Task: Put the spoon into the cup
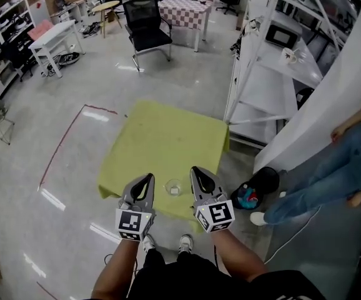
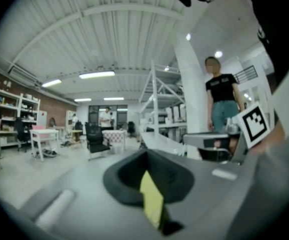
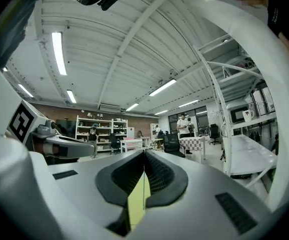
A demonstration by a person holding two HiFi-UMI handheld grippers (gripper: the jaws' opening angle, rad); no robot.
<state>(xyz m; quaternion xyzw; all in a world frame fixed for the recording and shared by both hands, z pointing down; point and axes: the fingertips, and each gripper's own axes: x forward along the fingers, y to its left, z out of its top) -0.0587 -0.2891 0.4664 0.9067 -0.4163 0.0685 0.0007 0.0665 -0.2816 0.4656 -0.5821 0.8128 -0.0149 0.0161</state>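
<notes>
In the head view a clear glass cup (image 1: 173, 187) stands near the front edge of a yellow-green table (image 1: 162, 139). No spoon shows in any view. My left gripper (image 1: 148, 179) hovers just left of the cup and my right gripper (image 1: 197, 171) just right of it, both above the table's front edge. Each has its jaws together with nothing held. In the left gripper view the left gripper (image 2: 146, 159) points level into the room, and only a thin yellow sliver shows between its jaws. The right gripper (image 3: 144, 158) looks the same in its own view.
A white shelving rack (image 1: 274, 74) stands right of the table. A person in jeans (image 1: 330, 174) sits at the right, with a black bag (image 1: 258, 186) on the floor nearby. A black office chair (image 1: 146, 27) and a checkered table (image 1: 183, 11) stand farther back.
</notes>
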